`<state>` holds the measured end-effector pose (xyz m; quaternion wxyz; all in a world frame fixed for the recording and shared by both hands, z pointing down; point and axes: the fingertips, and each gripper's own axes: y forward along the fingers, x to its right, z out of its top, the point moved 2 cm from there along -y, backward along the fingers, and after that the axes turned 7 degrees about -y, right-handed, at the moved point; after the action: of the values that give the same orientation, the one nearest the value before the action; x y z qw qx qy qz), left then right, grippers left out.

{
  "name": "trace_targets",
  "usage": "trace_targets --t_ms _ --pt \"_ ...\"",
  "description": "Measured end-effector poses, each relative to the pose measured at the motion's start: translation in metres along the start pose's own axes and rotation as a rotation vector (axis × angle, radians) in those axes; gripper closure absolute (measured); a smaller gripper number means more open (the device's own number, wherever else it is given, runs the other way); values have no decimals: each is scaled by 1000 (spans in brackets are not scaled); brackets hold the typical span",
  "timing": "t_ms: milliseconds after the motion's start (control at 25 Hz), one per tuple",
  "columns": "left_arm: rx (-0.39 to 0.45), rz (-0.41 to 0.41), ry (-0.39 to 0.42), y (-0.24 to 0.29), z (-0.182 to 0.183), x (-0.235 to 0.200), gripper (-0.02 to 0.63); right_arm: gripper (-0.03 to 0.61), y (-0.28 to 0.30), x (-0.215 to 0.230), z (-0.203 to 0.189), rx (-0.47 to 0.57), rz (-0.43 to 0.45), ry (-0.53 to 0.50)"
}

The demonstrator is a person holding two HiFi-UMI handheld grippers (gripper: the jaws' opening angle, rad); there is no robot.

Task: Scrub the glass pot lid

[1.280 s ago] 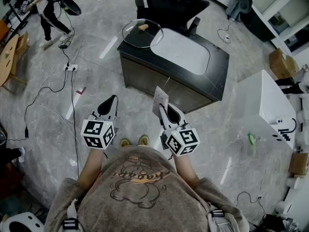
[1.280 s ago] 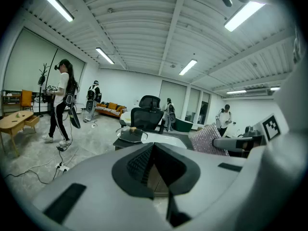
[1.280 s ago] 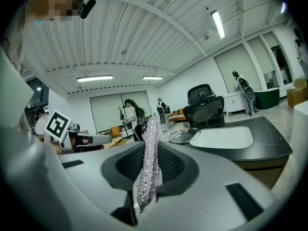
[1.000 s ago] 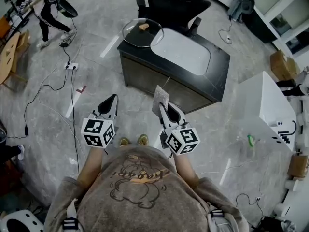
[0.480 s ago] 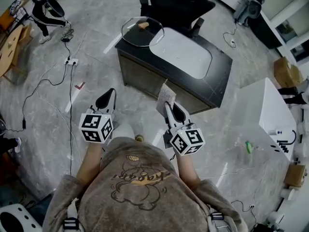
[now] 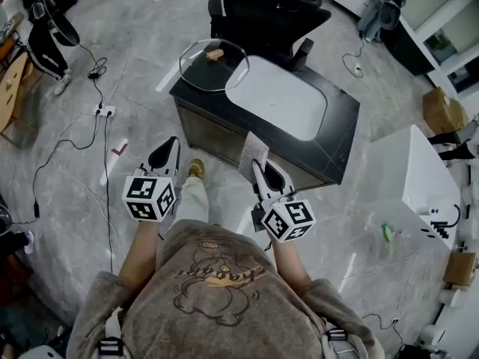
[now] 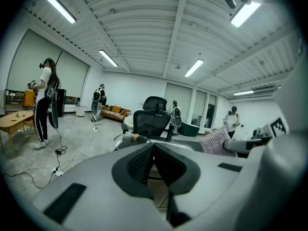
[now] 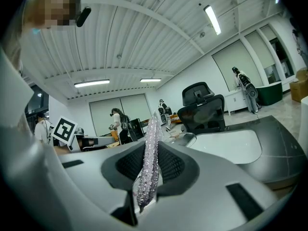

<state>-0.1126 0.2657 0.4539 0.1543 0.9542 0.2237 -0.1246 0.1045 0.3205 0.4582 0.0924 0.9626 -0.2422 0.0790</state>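
Note:
The glass pot lid [image 6: 213, 66], round with a brown knob, lies on the far left corner of the dark table [image 6: 337, 126]. In the left gripper view, the lid [image 7: 129, 139] shows just beyond the jaws. My left gripper [image 6: 171, 146] is shut and empty, short of the table's near edge. Level with it, my right gripper [image 6: 257, 164] is shut on a sparkly grey scrub cloth [image 6: 253, 151] that stands up between the jaws. The cloth [image 8: 148, 158] fills the middle of the right gripper view.
A white oval mat [image 6: 278, 97] covers much of the table. A black office chair [image 6: 271, 10] stands behind it. A white cabinet [image 6: 419, 174] is at the right. Cables [image 6: 93, 118] run over the floor at left, where another person [image 6: 45, 40] stands.
The person has stepped toward the table, one foot now forward. Both grippers came nearer its front edge, still shut, the cloth still in the right one.

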Motion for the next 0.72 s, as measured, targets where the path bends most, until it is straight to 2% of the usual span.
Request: trace_targets --t_ms 280,480,640,720 --pt "-16 -76 -15 84 31 -32 597 495 81 35 11 -19 -21 4" --pt "-38 -101 -14 141 58 -62 597 495 143 54 27 -40 -33 5" --pt "-53 -123 -51 182 78 -87 597 495 188 70 40 -55 -50 7" --pt "-63 -145 -33 204 89 -95 597 495 209 81 47 -53 -67 15"
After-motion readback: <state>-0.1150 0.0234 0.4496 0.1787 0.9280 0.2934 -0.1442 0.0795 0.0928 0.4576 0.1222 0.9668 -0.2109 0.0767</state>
